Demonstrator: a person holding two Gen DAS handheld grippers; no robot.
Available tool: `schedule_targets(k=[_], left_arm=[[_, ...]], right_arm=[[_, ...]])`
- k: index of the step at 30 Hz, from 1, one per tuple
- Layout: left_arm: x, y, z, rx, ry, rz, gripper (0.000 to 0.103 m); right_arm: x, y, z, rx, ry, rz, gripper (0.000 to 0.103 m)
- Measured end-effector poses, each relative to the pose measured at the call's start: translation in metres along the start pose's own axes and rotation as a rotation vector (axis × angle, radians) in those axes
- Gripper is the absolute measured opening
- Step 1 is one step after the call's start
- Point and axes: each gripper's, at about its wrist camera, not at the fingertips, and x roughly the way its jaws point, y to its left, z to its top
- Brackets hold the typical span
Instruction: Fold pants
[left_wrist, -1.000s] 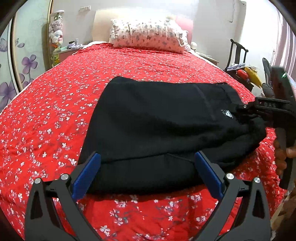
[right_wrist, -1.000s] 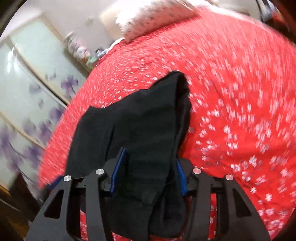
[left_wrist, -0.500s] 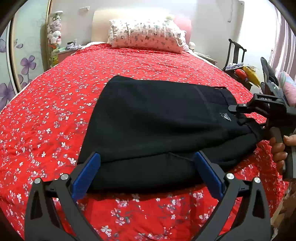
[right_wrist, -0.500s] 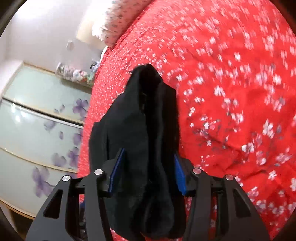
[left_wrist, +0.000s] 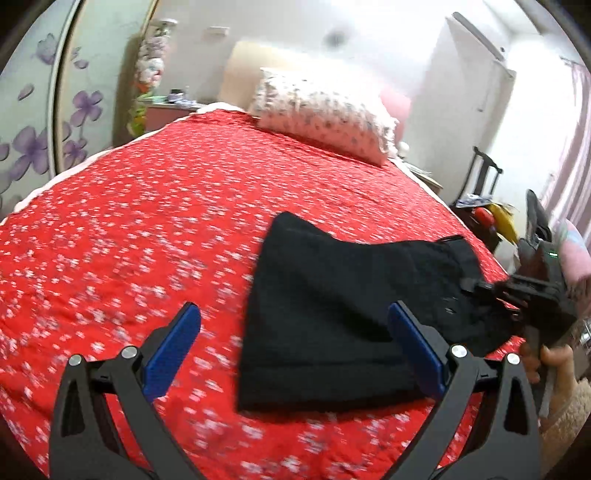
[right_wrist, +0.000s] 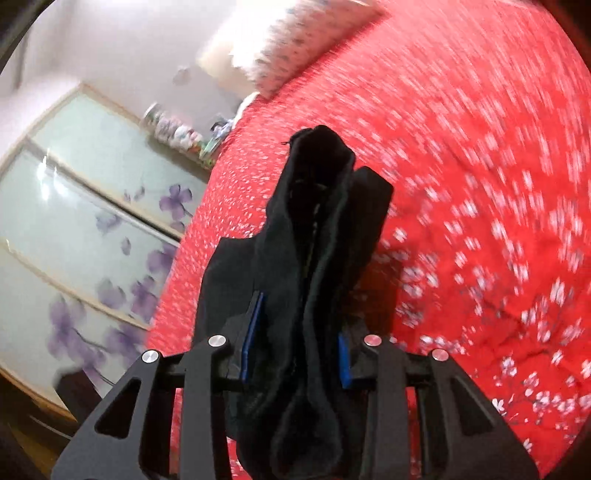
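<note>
The folded black pants (left_wrist: 343, 310) lie on the red flowered bedspread (left_wrist: 147, 229) near the bed's front right. My left gripper (left_wrist: 295, 347) is open and empty above the bedspread, its right finger over the pants' near edge. My right gripper (left_wrist: 480, 291) is at the pants' right end, shut on a thick bunch of the black fabric. In the right wrist view the pants (right_wrist: 317, 229) rise bunched between the fingers of that gripper (right_wrist: 295, 347), lifted off the bedspread (right_wrist: 480, 147).
A flowered pillow (left_wrist: 325, 114) lies at the head of the bed. A sliding wardrobe with purple flowers (left_wrist: 33, 122) stands on the left. A black chair with clutter (left_wrist: 484, 199) stands beyond the bed's right edge.
My left gripper has swung left and up, so the pants now sit to its right. My right gripper still holds the pants' end and has lifted it slightly.
</note>
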Motion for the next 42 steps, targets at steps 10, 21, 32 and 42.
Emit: schedule_targets(k=[10,21,32,42], left_arm=[[0.080,0.051,0.035,-0.285,0.324,-0.258,0.094],[0.140,0.063,0.032,-0.424,0.500,-0.348,0.094],[0.143,0.042,0.028,-0.344,0.513,-0.308,0.054],[0.150,0.046,0.022,-0.375,0.517,-0.267,0.036]], right_arm=[[0.010,-0.023,-0.005,0.083,0.016,0.002,0.035],[0.005,-0.034,-0.014,0.092,0.022,0.022,0.035],[0.010,-0.063,-0.023,0.184,0.050,0.027,0.043],[0.015,-0.073,-0.028,0.263,0.069,0.114,0.039]])
